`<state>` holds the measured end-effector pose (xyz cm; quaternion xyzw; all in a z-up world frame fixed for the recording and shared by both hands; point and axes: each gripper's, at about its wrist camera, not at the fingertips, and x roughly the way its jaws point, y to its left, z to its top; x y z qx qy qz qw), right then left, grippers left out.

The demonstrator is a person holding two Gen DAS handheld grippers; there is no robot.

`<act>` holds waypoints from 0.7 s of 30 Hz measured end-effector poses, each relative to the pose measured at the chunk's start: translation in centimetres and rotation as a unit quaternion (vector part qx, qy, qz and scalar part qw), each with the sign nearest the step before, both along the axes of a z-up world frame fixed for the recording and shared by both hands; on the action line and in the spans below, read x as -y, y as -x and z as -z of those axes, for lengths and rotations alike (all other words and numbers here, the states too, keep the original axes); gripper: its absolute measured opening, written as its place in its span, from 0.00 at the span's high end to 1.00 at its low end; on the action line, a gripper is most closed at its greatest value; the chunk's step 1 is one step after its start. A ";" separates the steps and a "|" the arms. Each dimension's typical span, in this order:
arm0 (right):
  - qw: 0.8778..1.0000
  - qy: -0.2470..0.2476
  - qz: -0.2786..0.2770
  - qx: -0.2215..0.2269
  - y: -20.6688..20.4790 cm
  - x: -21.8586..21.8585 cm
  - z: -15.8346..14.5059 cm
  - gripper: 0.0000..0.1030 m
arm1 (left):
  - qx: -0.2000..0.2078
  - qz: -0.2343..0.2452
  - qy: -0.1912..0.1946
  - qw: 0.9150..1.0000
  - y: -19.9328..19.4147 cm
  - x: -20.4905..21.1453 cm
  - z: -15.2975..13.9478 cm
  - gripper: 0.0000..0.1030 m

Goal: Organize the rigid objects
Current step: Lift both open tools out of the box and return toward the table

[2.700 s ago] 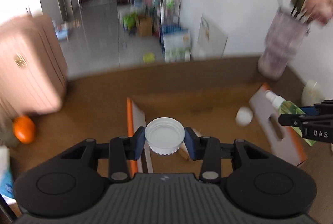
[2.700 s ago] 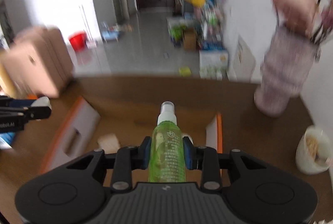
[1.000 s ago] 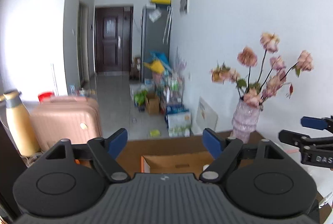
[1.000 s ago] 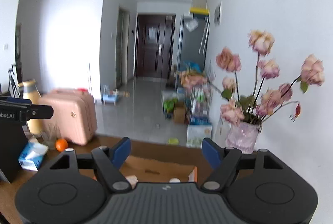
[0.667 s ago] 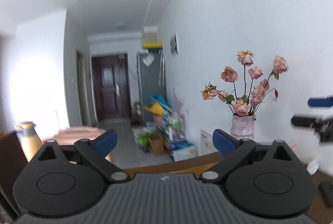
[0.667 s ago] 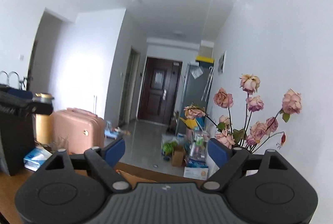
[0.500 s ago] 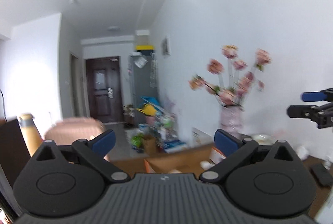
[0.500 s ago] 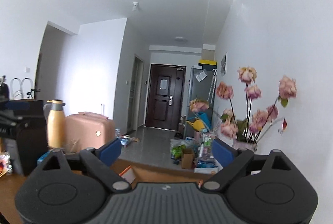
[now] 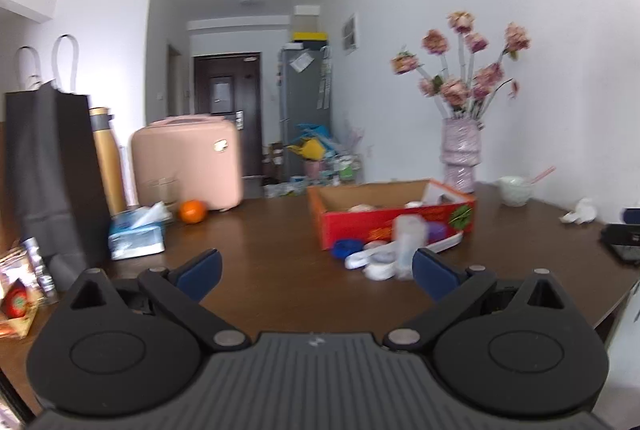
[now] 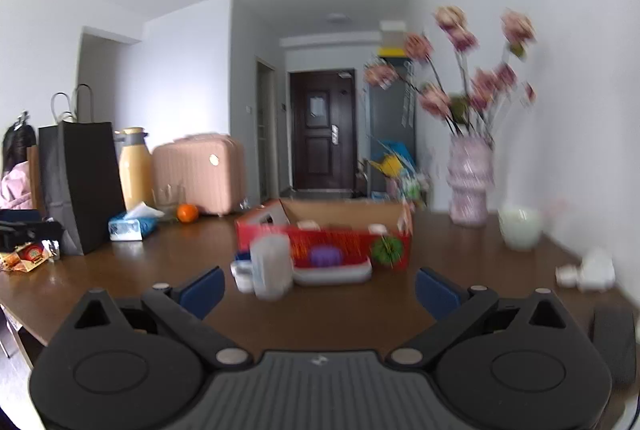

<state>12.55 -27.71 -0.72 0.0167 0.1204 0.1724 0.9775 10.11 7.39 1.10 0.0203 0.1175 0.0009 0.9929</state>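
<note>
A red cardboard box (image 9: 394,218) stands open on the brown table (image 9: 260,270), with small objects inside. In front of it lie a white tray (image 10: 334,276), a clear plastic cup (image 9: 406,244), a blue lid (image 9: 346,249), white lids (image 9: 378,266) and a purple object (image 10: 325,256). My left gripper (image 9: 316,272) is open and empty, held back from the pile. My right gripper (image 10: 318,292) is open and empty, also short of the cup (image 10: 271,266) and box (image 10: 324,236).
A tissue pack (image 9: 136,234), an orange (image 9: 193,211), a black paper bag (image 9: 52,166), a gold flask (image 9: 105,158) and a pink suitcase (image 9: 188,162) are at the left. A vase of flowers (image 9: 460,154), a pale bowl (image 9: 514,190) and crumpled tissue (image 9: 580,214) are at the right.
Both grippers let go of the white lid and green spray bottle over the box, opened, swung upward toward the ceiling, and have now come back down and back, level with the table.
</note>
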 end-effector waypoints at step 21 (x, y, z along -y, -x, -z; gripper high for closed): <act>0.993 0.061 0.014 -0.101 -6.9 -3.1 3.2 0.04 | -0.124 0.022 -0.003 0.992 -9.4 3.1 5.0 0.00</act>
